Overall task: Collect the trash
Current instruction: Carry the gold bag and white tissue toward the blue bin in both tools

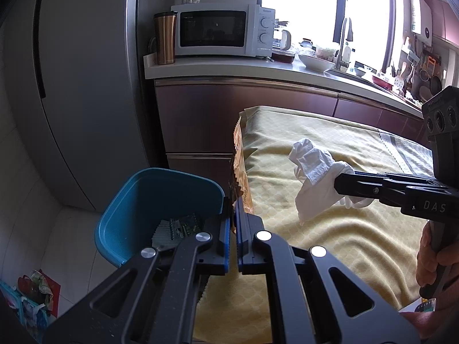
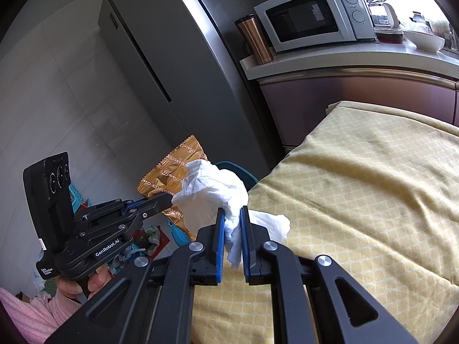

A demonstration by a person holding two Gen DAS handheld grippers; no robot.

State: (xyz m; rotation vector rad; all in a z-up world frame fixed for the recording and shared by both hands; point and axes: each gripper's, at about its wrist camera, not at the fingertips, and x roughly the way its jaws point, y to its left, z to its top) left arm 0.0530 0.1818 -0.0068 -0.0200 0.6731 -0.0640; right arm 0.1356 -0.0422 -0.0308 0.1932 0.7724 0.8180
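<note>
My left gripper (image 1: pixel 233 220) is shut on a gold-brown snack wrapper (image 1: pixel 239 169), held edge-on by the table's left edge, beside the blue trash bin (image 1: pixel 129 200). The bin holds a green wrapper (image 1: pixel 179 226). In the right wrist view the wrapper (image 2: pixel 169 172) hangs from the left gripper (image 2: pixel 167 200). My right gripper (image 2: pixel 231 215) is shut on a crumpled white tissue (image 2: pixel 212 189), lifted above the yellow tablecloth (image 2: pixel 358 200). The left wrist view shows the tissue (image 1: pixel 312 172) in the right gripper (image 1: pixel 338 183).
A grey fridge (image 1: pixel 71 86) stands at the left. The counter behind holds a microwave (image 1: pixel 218 30), a copper tumbler (image 1: pixel 165 38) and bowls (image 1: pixel 315 61). Colourful bags (image 1: pixel 31 298) lie on the floor at the lower left.
</note>
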